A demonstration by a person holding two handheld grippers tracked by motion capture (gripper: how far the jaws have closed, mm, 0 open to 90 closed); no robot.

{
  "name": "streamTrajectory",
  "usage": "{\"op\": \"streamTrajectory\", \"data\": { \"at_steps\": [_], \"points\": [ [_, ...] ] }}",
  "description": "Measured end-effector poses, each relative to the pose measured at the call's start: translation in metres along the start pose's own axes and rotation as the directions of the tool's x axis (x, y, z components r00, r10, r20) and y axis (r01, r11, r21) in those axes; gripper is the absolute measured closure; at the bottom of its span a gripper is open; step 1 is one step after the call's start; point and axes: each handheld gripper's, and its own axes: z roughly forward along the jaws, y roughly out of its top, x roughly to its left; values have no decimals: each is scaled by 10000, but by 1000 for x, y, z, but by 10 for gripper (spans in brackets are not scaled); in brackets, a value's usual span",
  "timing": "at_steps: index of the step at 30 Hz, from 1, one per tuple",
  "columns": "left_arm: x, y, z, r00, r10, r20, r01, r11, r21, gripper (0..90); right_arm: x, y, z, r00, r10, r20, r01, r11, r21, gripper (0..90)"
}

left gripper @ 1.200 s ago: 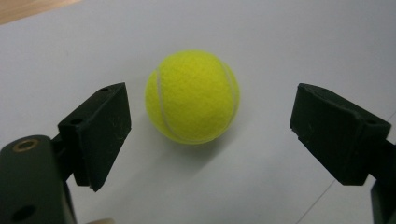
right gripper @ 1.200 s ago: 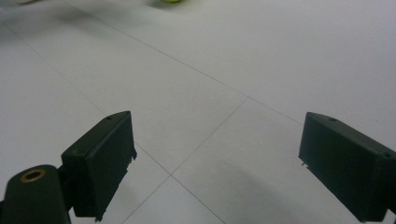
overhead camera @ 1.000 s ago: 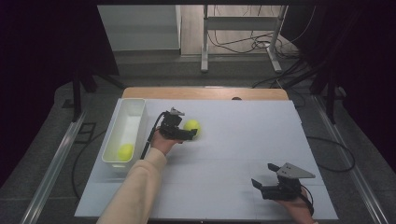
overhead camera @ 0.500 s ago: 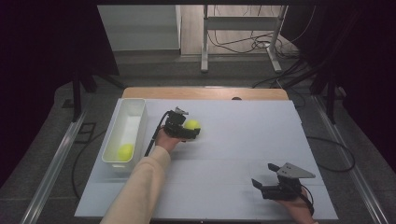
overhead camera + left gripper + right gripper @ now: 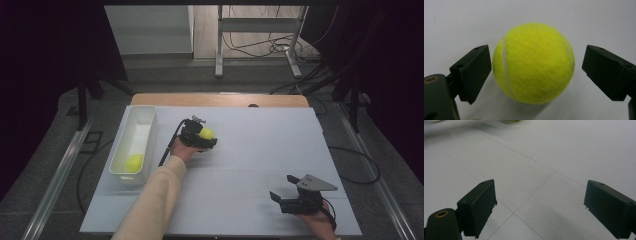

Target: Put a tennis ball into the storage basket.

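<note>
Yellow tennis ball point(image 5: 534, 62) between opening left claw point(image 5: 536, 72) jaws, ungripped.

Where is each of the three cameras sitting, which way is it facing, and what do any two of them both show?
High view: above the person's side, looking forward and down on the white table; shows a forearm, both hands, left tongs, right tongs, bin.
Left gripper view: rides the left tongs, whose jaws, just opening, flank the tennis ball with small gaps.
Right gripper view: rides the right tongs, open over bare table.
Shared: the high and left gripper views both show that ball.
</note>
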Motion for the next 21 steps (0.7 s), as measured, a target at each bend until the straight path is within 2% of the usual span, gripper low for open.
{"op": "streamTrajectory", "data": {
  "at_steps": [4, 6, 7, 11, 21],
  "points": [
    [1, 0, 2, 10000, -33, -86, 34, 10000, 42, 111, -1, 0, 0, 10000, 3, 19, -3, 10000, 20, 111],
    [1, 0, 2, 9999, -73, -89, 73, 10000, 4, 139, -1, 0, 0, 10000, 8, 21, -8, 10000, 6, 111],
    [2, 0, 2, 9999, -114, 51, 114, 9999, -48, 166, -1, 0, 0, 10000, 8, 23, -8, 10000, 10, 111],
    [1, 0, 1, 10000, 9, -49, -10, 9999, -129, 247, -1, 0, 0, 10000, -1, 35, 1, 10000, 31, 111],
    [-2, 1, -2, 9996, 109, -246, -112, 9999, -110, 258, -1, 0, -1, 10000, 10, 71, -10, 10000, 29, 111]
  ]
}}
